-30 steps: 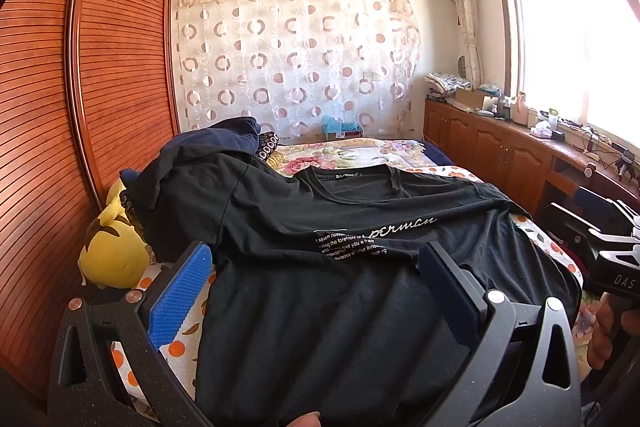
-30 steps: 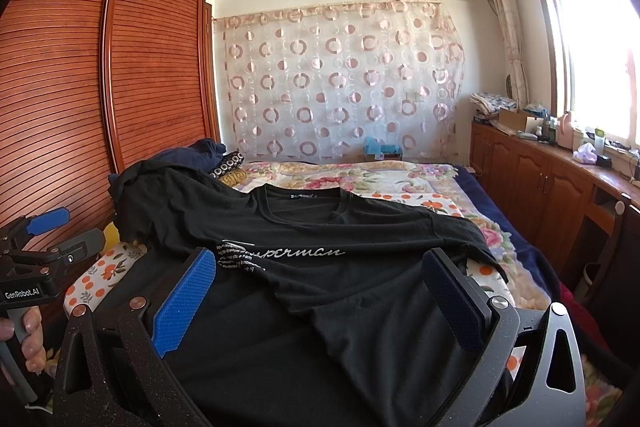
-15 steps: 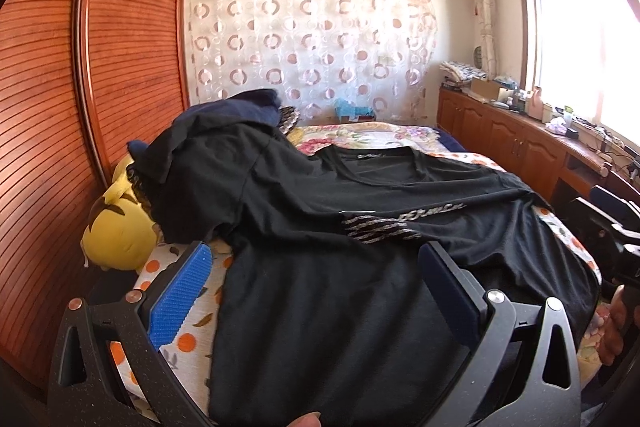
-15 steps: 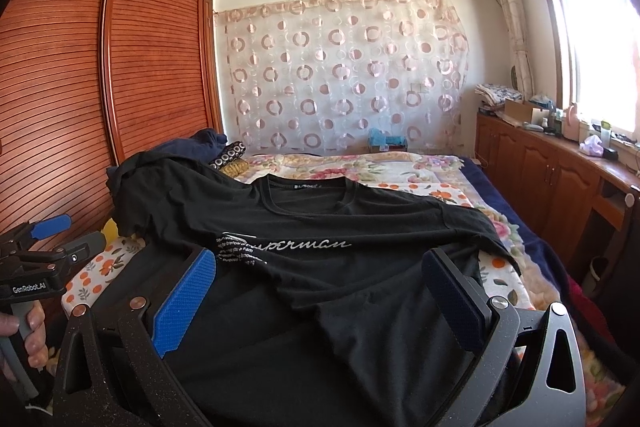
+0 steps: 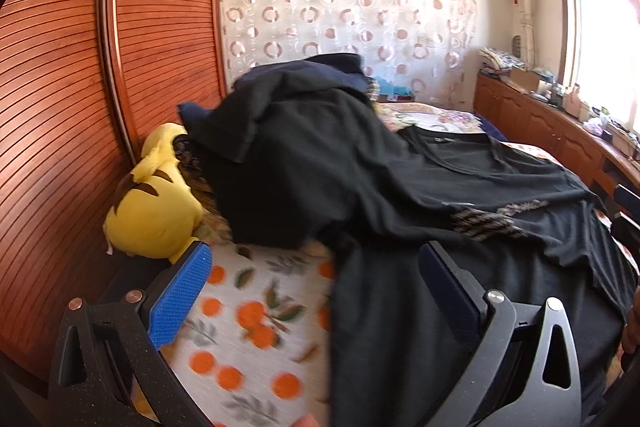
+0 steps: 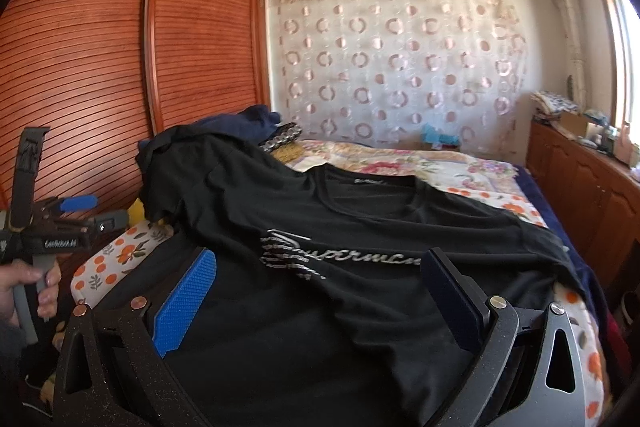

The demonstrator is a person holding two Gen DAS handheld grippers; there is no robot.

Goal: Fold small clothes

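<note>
A black T-shirt (image 6: 360,227) with white "Superman" script lies spread face up on the bed, its collar toward the far end. In the left wrist view the T-shirt (image 5: 460,195) covers the right half of the bed, its left sleeve draped over a pile. My left gripper (image 5: 316,263) is open and empty, above the shirt's left side edge and the bare bedsheet. My right gripper (image 6: 320,263) is open and empty, low over the shirt's lower front. The left gripper (image 6: 76,211) also shows at the left edge of the right wrist view.
The bedsheet (image 5: 248,315) has an orange fruit print. A yellow plush toy (image 5: 152,203) lies by the wooden wardrobe (image 5: 80,87). Dark blue clothes (image 6: 248,123) are piled at the bed's far left. Wooden cabinets (image 6: 580,179) run along the right under the window.
My left gripper has swung left and lower, so more bare sheet and the plush toy show. My right gripper has moved slightly forward over the shirt. Both stayed open.
</note>
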